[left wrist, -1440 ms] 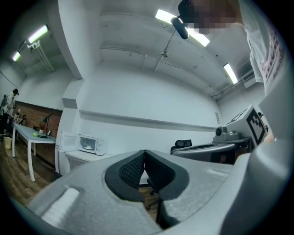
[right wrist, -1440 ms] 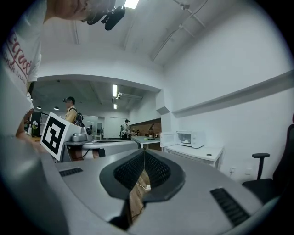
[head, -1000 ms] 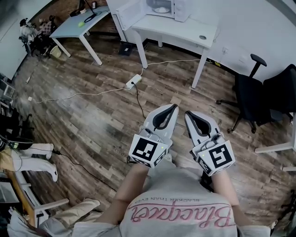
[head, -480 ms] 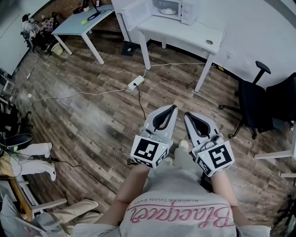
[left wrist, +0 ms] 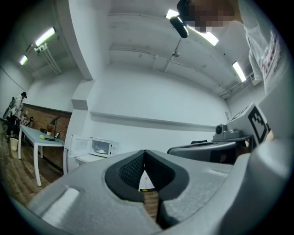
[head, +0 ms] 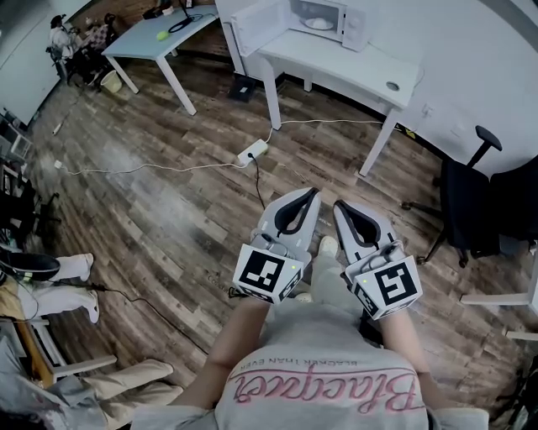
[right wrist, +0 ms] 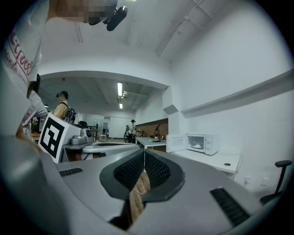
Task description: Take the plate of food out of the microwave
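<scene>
Head view shows the left gripper [head: 313, 195] and the right gripper [head: 340, 206] side by side, pointing forward over the wooden floor [head: 168, 210]. Both have their jaws pressed together, with nothing between them. The plate of food [head: 317, 23] sits inside the microwave [head: 336, 17], whose door [head: 255, 25] stands open. The microwave stands on the white table [head: 361, 71], well apart from both grippers and ahead of them.
</scene>
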The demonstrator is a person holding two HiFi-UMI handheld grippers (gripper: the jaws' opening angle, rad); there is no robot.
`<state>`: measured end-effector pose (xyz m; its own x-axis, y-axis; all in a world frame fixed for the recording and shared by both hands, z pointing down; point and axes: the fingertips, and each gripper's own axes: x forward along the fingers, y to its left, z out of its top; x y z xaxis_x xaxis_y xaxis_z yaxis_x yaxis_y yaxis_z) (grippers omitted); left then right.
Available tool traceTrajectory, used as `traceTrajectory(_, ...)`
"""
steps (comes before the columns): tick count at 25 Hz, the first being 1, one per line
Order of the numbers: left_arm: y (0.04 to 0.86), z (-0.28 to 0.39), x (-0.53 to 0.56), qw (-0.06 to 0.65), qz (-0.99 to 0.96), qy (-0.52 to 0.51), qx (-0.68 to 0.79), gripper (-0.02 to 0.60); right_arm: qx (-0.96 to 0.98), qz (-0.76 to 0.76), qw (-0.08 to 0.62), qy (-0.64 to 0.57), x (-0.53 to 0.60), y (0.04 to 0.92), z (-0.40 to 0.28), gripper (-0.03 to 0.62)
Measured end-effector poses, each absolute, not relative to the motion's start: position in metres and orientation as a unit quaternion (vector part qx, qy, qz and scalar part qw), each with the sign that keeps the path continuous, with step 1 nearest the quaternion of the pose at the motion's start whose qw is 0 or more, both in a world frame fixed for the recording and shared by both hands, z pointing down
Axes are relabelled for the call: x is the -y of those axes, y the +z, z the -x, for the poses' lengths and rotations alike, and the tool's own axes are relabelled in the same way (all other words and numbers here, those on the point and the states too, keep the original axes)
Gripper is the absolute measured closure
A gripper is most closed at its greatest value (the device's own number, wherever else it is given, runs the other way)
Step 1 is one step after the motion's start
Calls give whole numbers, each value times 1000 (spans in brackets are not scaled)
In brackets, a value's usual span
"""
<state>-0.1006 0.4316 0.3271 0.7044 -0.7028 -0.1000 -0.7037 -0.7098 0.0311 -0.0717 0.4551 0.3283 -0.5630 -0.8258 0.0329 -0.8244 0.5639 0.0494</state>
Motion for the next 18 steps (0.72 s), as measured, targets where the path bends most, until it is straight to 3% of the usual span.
traceTrajectory(18,314,63,-288,28,914,31,-403,575,887,-460,44,-26,-305,321,35,582)
